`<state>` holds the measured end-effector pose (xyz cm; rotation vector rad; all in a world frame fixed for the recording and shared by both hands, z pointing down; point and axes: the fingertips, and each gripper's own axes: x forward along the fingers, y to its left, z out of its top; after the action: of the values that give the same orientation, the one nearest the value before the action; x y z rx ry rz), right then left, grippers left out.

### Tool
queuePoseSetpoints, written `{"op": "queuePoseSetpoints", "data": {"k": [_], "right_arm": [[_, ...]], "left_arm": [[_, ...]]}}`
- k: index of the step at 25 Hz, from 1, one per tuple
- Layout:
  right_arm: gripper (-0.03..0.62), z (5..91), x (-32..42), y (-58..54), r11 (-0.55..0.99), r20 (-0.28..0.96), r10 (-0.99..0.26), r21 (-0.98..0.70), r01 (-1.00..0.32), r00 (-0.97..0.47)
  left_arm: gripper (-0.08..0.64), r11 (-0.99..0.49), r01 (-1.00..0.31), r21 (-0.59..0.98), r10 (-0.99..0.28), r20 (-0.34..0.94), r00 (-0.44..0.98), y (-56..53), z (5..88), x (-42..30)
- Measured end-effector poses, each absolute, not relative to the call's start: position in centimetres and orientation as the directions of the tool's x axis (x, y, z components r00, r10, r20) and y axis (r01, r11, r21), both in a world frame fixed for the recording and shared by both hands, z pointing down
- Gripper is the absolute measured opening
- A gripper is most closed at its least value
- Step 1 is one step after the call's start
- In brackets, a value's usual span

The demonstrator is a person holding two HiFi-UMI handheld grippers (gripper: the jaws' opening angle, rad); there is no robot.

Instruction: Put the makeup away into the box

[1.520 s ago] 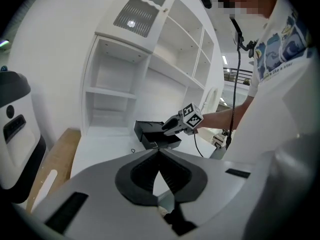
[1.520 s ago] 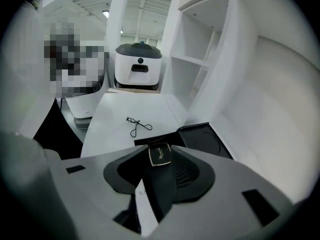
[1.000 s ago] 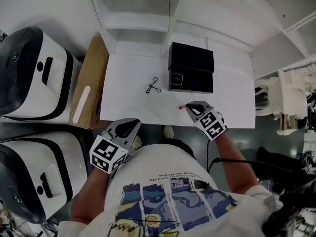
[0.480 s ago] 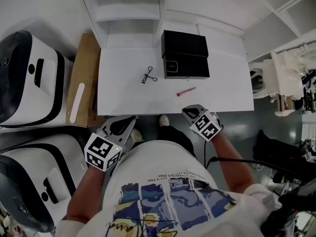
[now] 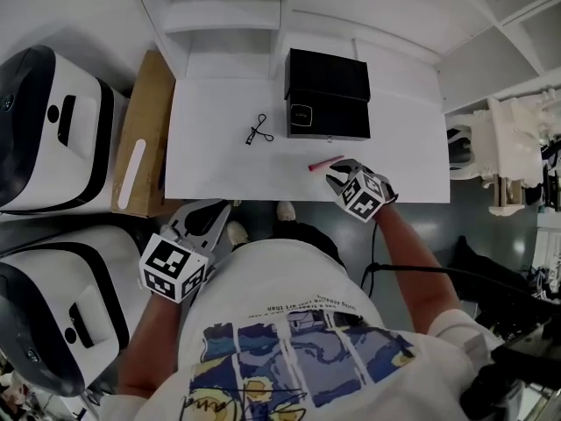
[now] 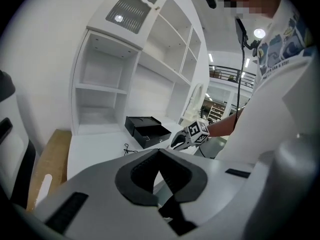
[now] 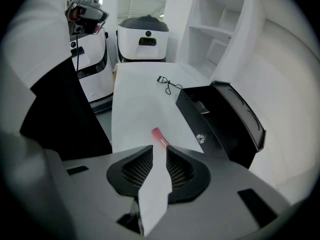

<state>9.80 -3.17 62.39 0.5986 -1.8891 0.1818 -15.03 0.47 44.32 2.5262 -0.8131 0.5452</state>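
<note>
Right tool point(image 5: 336, 170) at pink stick point(image 5: 323, 164), lengthwise along table's point(image 5: 228, 169) front edge

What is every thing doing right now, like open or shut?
Black box: lid open.
Pink makeup stick: lying on the table, not gripped.
Eyelash curler: lying on the table, untouched.
Right gripper: jaws slightly apart, just been opening, nothing between them, stick at their tips.
Left gripper: jaws together, empty.

right tool point(image 5: 337, 173) lower, jaws newly apart
</note>
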Motion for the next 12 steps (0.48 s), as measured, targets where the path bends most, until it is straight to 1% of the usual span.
{"op": "queuePoseSetpoints", "data": {"k": [3, 8, 12], "right_arm": [[0.100, 63.4, 10.5, -4.5, 0.895, 0.921, -0.290, 0.165, -0.415, -0.260], [0.133, 65.0, 10.8, -5.7, 0.949, 0.946, -0.227, 0.162, -0.270, -0.231], [0.133, 65.9, 10.6, -5.6, 0.974, 0.961, -0.159, 0.115, -0.195, -0.228]], "left_arm": [[0.014, -0.715, -0.644, 0.273, -0.470, 0.494, 0.732, 0.1, 44.0, -14.5], [0.014, -0.684, -0.678, 0.272, -0.500, 0.502, 0.706, -0.5, 43.7, -13.5], [0.014, -0.661, -0.700, 0.272, -0.517, 0.512, 0.687, -0.5, 43.7, -12.9]]}}
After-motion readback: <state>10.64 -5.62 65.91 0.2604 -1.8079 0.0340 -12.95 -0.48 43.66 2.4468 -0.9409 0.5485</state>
